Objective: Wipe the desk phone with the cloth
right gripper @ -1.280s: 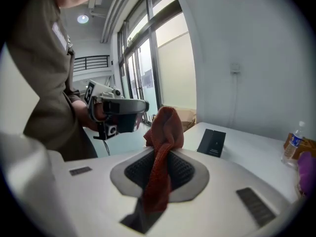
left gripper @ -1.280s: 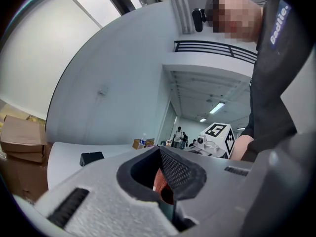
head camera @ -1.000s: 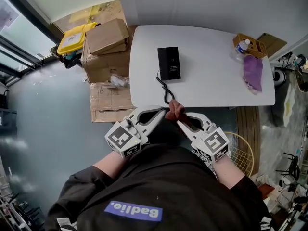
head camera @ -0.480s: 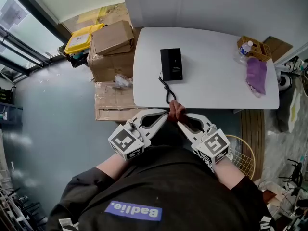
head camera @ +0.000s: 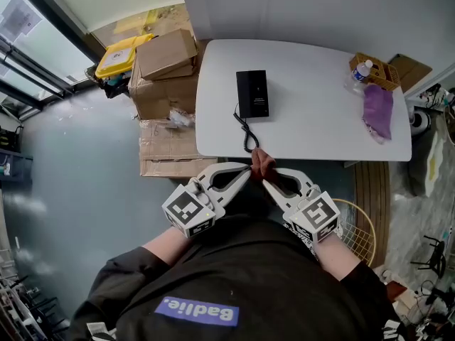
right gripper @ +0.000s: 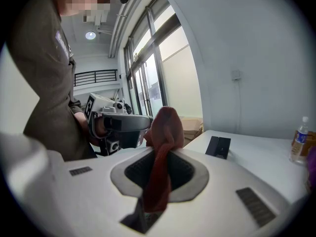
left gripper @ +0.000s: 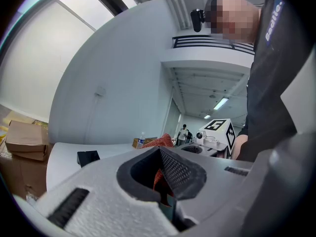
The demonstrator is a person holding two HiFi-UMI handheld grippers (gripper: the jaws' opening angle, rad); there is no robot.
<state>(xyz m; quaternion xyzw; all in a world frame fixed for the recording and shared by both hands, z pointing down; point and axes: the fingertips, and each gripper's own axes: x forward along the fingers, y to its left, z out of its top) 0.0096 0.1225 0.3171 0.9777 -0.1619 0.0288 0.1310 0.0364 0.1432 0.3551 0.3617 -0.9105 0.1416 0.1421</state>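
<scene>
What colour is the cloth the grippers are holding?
The cloth is rusty red, clearest in the right gripper view.

a white table [head camera: 313,112] stands by a pale wall [head camera: 320,9], cardboard boxes [head camera: 167,57] beside it on grey floor [head camera: 85,172].

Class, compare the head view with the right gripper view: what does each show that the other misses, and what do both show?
Head view only: the yellow bin and the phone's coiled cord. Right gripper view only: tall windows, a railing, and how the red cloth runs down between the right claw's jaws. Both: the phone, the bottle, the table and the left claw.
</scene>
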